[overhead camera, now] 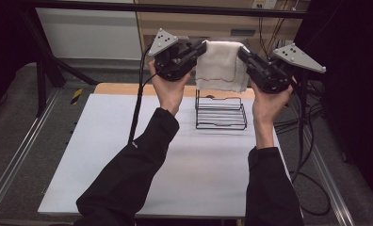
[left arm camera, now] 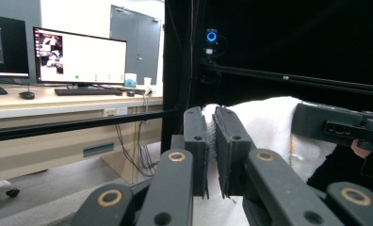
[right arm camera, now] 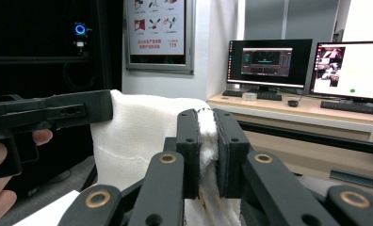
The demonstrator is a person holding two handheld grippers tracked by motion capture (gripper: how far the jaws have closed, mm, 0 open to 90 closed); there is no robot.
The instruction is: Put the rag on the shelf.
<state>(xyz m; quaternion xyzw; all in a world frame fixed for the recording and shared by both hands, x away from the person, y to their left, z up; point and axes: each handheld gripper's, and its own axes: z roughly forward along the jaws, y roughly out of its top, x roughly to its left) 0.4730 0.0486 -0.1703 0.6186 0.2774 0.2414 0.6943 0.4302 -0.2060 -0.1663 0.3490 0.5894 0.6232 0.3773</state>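
Both grippers are clamping the white towel (overhead camera: pixel 221 66) by its upper corners, the left gripper (overhead camera: pixel 201 48) at one end and the right gripper (overhead camera: pixel 242 52) at the other. In the left gripper view the jaws are pinching a thin edge of cloth between them; in the right gripper view a thicker bunch of towel is sitting between the closed pads. The towel is hanging in the air between the two hands, its top edge running roughly level from gripper to gripper and its lower hem dangling free.

The black wire rack (overhead camera: pixel 220 112) is standing on the white table (overhead camera: pixel 128 160) directly below and slightly nearer the person than the towel, its long side running parallel to the towel's top edge. The hem is appearing to hang just clear of the rack's top rail. Both hands are standing about equally far from the rack, one on each side. Nothing is lying between towel and rack. Cables (overhead camera: pixel 138 108) are trailing off the table's left side.
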